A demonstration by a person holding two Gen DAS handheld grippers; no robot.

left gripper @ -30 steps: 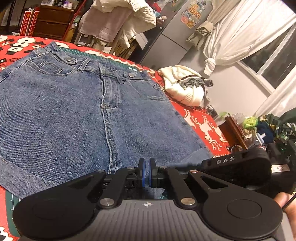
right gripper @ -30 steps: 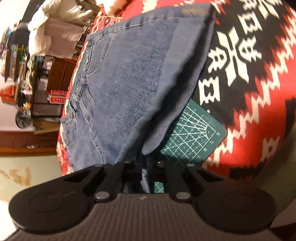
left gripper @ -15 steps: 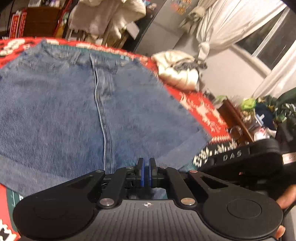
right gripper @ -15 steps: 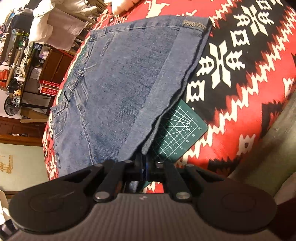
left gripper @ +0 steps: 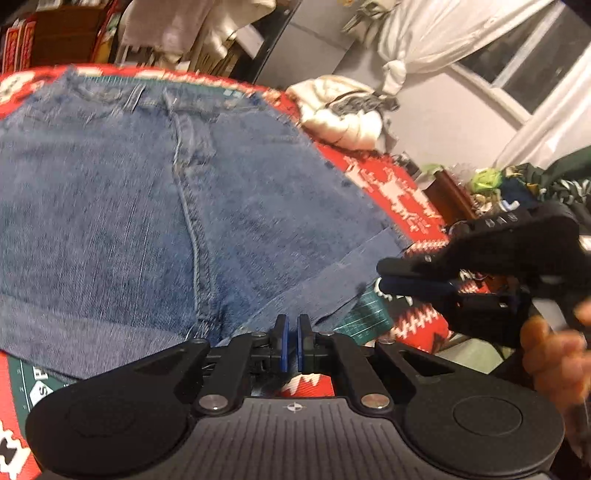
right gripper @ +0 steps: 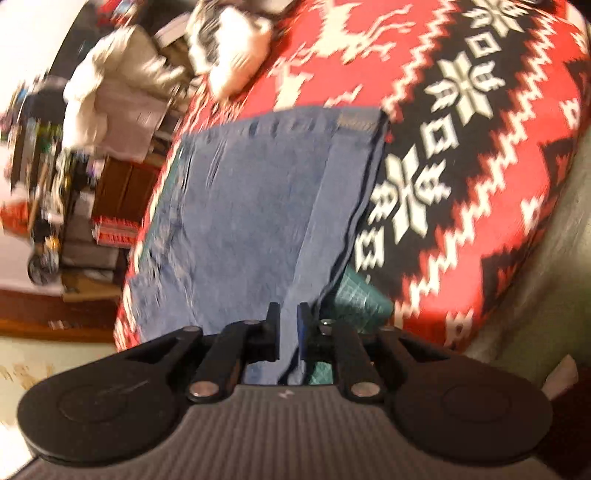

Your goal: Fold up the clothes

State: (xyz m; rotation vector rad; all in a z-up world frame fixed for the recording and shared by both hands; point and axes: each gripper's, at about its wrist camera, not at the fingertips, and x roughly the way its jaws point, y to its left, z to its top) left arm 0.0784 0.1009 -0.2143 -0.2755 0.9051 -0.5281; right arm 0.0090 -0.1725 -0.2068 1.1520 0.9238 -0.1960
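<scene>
Two grippers work our denim shorts (left gripper: 155,206), spread flat on a red patterned blanket (right gripper: 461,155) over a green cutting mat (right gripper: 360,297) — left gripper (left gripper: 290,341) slightly parted, empty; right gripper (right gripper: 287,326) straddles the hem, loosely. Curtains (left gripper: 443,33) behind.

You've got a red, black and white knit-pattern blanket (right gripper: 461,155) covering the surface, with a dark green gridded cutting mat (right gripper: 356,299) on it. A cream bundled garment (left gripper: 343,114) sits at the far edge; white knotted curtain (left gripper: 436,40) and brown wooden cabinet (right gripper: 122,188) behind.
</scene>
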